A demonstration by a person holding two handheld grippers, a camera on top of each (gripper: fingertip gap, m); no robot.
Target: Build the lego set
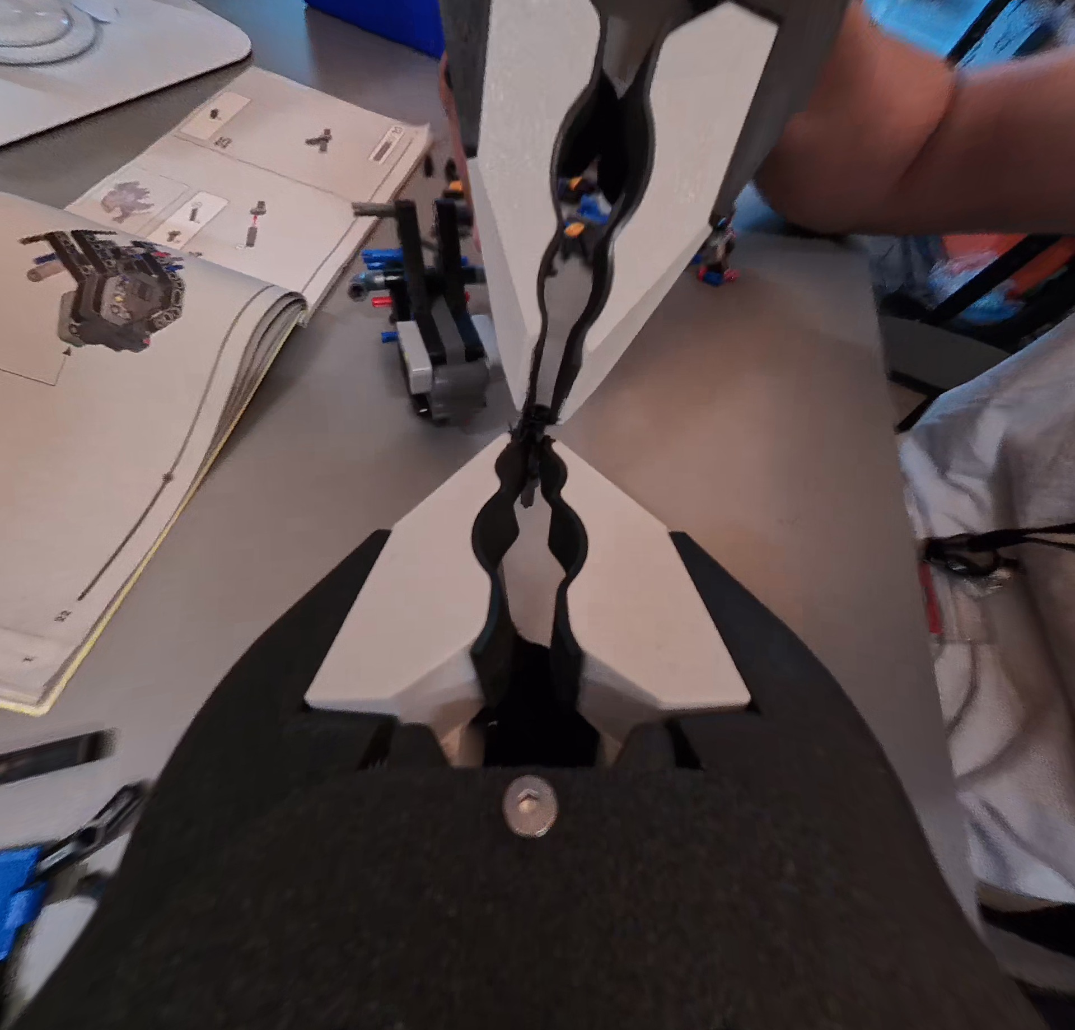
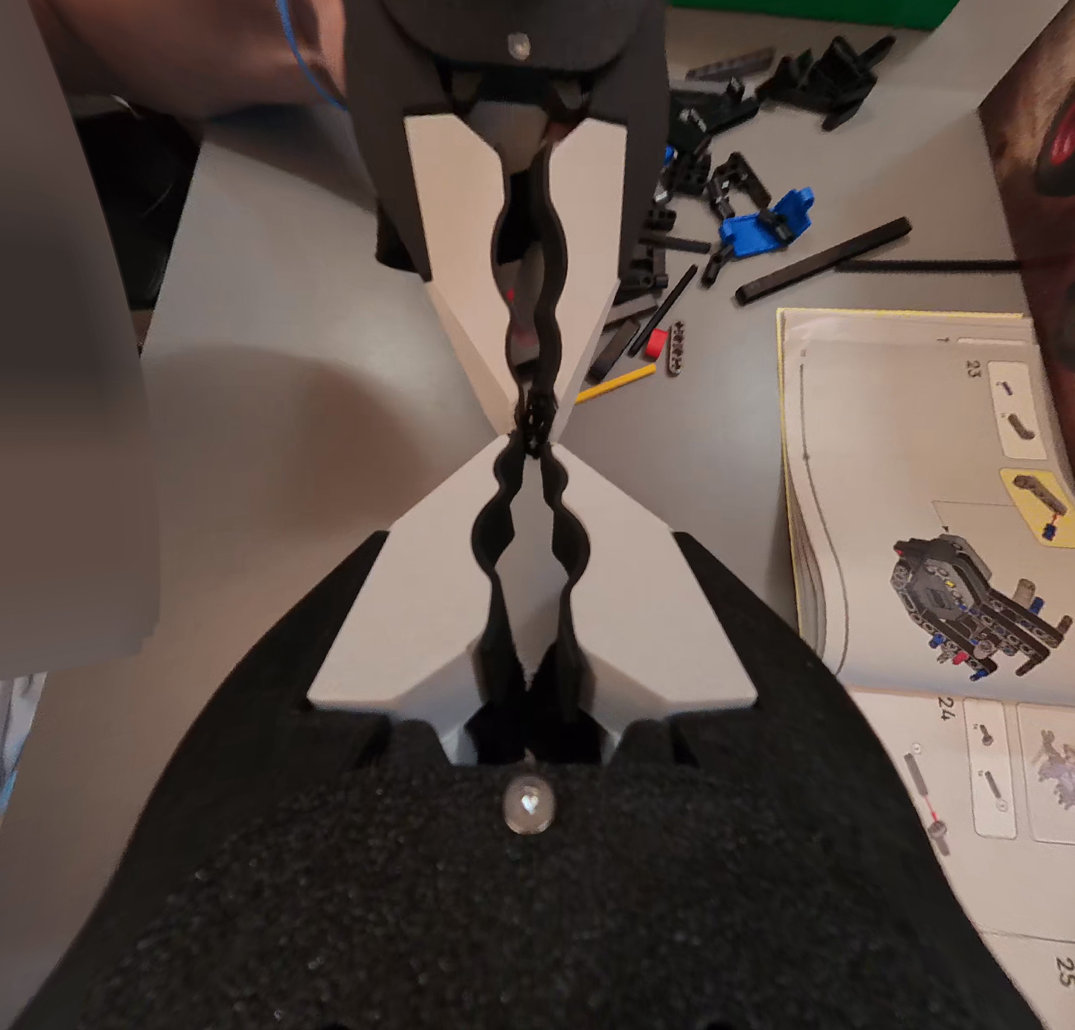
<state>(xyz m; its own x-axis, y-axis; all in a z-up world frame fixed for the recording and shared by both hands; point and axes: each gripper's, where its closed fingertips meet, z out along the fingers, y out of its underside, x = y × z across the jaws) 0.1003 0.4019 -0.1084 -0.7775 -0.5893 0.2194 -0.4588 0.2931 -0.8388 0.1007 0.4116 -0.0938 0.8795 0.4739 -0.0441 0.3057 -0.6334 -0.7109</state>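
Left wrist view has the left gripper (image 1: 532, 449) at frame centre, tip to tip with the right gripper (image 1: 538, 414) coming down from the top. Both are clenched on the same small black lego piece (image 1: 534, 429), held above the grey surface (image 1: 727, 391). The half-built lego model (image 1: 436, 315) stands just left of centre, next to the open instruction booklet (image 1: 174, 333) on the left. In the right wrist view the right gripper (image 2: 532, 452) meets the left gripper (image 2: 538, 402) on that piece (image 2: 536, 420), with loose lego parts (image 2: 744, 199) scattered upper right and the booklet (image 2: 907, 507) along the right edge.
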